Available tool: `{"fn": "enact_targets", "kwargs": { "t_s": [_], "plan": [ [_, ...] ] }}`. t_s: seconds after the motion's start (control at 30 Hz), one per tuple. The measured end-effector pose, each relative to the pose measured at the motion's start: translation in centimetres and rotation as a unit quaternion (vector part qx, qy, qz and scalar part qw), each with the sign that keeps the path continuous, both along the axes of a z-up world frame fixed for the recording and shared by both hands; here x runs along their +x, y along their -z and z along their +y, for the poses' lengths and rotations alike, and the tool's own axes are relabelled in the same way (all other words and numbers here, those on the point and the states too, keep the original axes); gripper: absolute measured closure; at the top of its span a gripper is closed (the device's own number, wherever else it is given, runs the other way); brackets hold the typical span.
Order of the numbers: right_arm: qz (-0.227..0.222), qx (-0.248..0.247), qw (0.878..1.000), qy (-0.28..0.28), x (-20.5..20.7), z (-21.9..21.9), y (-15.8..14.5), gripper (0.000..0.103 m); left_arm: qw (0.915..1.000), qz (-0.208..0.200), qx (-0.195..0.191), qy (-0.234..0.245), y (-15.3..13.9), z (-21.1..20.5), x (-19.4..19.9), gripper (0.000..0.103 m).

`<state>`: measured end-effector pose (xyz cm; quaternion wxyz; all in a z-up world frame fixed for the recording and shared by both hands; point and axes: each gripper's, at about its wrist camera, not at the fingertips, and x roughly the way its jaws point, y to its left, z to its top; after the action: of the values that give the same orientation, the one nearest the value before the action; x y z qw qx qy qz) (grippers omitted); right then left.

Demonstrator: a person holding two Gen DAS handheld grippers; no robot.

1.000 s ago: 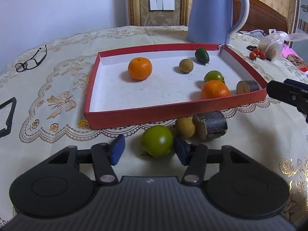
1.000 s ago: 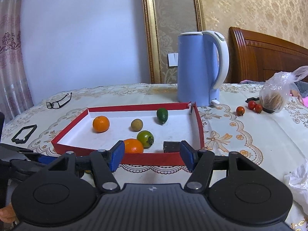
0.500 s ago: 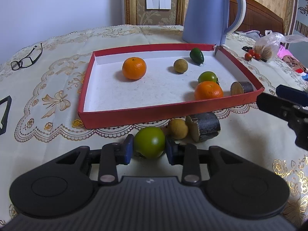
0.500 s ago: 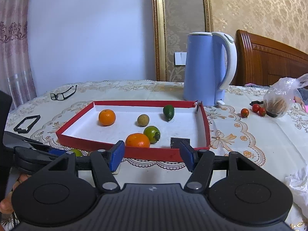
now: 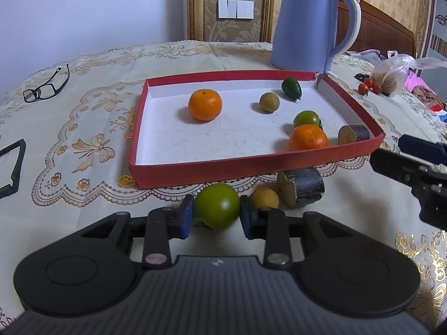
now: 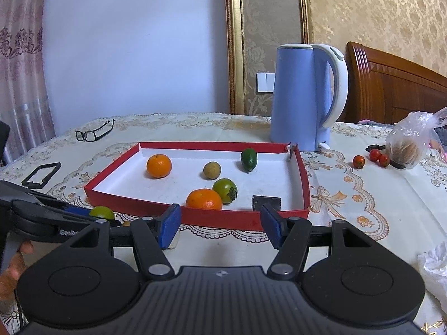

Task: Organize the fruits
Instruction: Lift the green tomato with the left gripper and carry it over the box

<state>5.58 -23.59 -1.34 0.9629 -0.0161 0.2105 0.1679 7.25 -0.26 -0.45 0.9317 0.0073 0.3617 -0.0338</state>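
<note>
The left gripper [image 5: 216,219] now pinches the green fruit [image 5: 217,205]: its blue fingers [image 5: 185,219] were wide apart a second ago and have closed until both pads touch the fruit's sides. The fruit seems still to sit on the table [image 5: 83,209], just outside the near wall of the red tray [image 5: 251,164], at 6 o'clock from it. Beside it, at 3 o'clock, lie a small yellow fruit [image 5: 264,197] and a dark cut piece [image 5: 303,185], also outside the tray. Inside are two oranges [image 5: 205,104], a brown fruit [image 5: 269,102], a dark green one [image 5: 291,87] and another green fruit [image 5: 306,117]. The right gripper [image 6: 220,227] waits at 3 o'clock, fingers spread and holding nothing. I judge the grasp is made, so the next move is to lift the fruit over the wall into the tray; two loose pieces remain after it.
</note>
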Motion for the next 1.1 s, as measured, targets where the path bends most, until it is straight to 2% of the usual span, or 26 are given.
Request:
{"fn": "enact_targets", "kwargs": {
  "t_s": [0.5, 1.1],
  "plan": [
    [0.002, -0.002, 1.000, -0.013, -0.2, 0.7, 0.2, 0.041, 0.9991, -0.040, 0.012, -0.002, -2.7, 0.1, 0.4, 0.072],
    [0.004, -0.008, 1.000, -0.024, -0.4, 1.4, 0.2, 0.041, 0.9964, -0.061, 0.058, 0.000, -3.9, -1.4, 4.8, 0.072]
  ]
}}
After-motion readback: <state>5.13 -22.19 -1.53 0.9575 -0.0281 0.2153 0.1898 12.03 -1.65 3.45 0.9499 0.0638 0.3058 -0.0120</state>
